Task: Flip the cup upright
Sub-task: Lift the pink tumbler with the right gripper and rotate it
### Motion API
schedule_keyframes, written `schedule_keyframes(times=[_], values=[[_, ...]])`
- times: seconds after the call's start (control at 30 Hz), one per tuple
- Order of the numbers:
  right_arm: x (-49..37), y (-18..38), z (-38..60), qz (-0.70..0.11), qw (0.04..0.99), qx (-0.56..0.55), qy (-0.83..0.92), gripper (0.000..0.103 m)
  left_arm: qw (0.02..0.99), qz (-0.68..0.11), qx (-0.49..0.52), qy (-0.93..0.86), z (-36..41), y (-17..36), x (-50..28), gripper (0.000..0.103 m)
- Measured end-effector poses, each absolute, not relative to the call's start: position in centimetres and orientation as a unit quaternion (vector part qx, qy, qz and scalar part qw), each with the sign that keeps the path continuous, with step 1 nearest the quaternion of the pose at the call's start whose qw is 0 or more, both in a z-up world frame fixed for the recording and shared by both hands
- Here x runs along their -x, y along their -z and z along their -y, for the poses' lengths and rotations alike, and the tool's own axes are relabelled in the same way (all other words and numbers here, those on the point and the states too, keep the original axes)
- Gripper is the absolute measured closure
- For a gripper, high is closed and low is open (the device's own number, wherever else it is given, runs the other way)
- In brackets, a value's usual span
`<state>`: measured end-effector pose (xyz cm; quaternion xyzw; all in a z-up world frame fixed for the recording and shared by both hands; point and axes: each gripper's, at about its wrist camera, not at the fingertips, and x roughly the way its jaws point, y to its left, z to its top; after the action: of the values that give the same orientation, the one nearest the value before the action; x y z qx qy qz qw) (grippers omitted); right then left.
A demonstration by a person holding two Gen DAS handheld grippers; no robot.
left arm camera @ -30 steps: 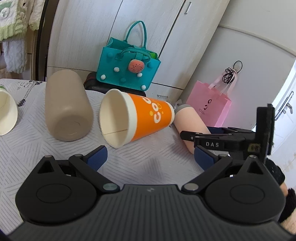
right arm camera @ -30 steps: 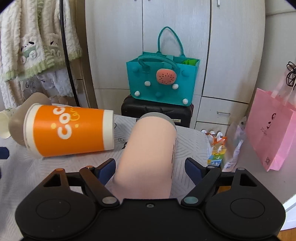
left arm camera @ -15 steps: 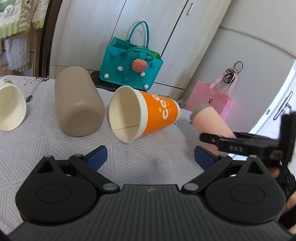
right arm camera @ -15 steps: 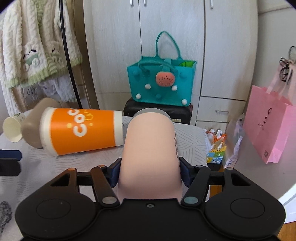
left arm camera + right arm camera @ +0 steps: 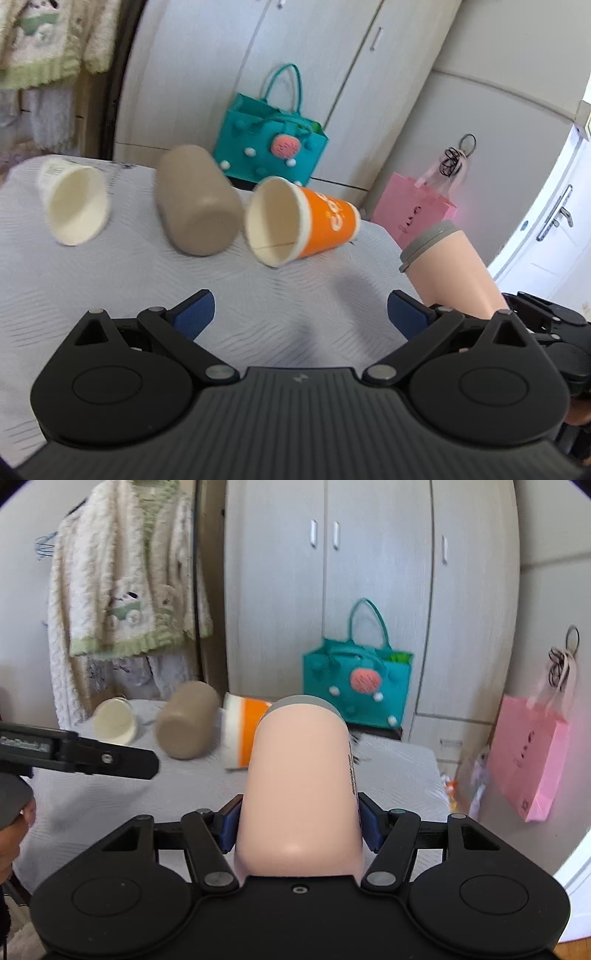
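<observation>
From my seat, the pink cup (image 5: 301, 782) has come up off the worktop (image 5: 258, 302) since 1 s ago, when it lay flat between spread fingers; now my right gripper (image 5: 297, 829) has its fingers clamped on the cup's base end, grey rim tilted up and forward. My left gripper (image 5: 301, 314) has risen too, its fingers wide apart around nothing. The orange cup (image 5: 299, 221), beige cup (image 5: 195, 206) and white paper cup (image 5: 74, 201) lie on their sides, unmoved. Bare cloth lies in front of both grippers; the worktop's right edge sits near the pink bag (image 5: 528, 760).
</observation>
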<state>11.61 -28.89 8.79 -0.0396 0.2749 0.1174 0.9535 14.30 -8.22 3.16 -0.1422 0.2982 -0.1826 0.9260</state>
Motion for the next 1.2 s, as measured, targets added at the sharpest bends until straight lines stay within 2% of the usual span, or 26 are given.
schedule_keyframes(times=[0.3,0.67,1.2], values=[[-10.1,-9.9,22.6,-0.276,0.942,0.036,-0.186,0.036,0.932,-0.291,0.144,0.159,2.0,-4.1,-10.8,0.002],[-11.7,-6.3,14.8,-0.338,0.915,0.025,-0.219,0.036,0.935,-0.303,0.151,0.109,-5.3,-3.9,-8.2,0.002],[-13.2,-4.6,11.8,-0.39,0.886,0.083,-0.237,0.035,0.911,-0.334,0.201,0.133,-6.0,-1.8,-9.7,0.003]])
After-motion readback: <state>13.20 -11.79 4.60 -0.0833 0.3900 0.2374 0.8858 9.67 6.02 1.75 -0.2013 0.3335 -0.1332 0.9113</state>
